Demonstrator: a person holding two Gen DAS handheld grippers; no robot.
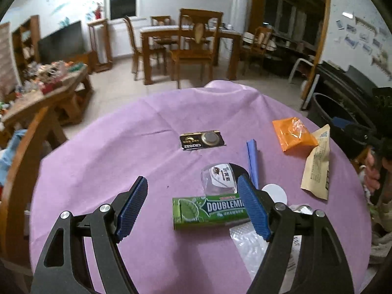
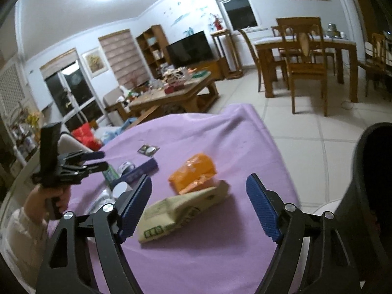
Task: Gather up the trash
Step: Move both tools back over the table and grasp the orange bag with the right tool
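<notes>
Scattered wrappers on purple tablecloth

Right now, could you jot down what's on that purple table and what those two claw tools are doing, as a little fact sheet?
surface: round table under a purple cloth
trash on it: green gum pack, coin battery card, orange wrapper, tan paper pouch, blue stick, clear cup
left gripper: open, above the gum pack, holding nothing
right gripper: open, above the tan pouch, holding nothing
bin: dark bin beside the table
</notes>
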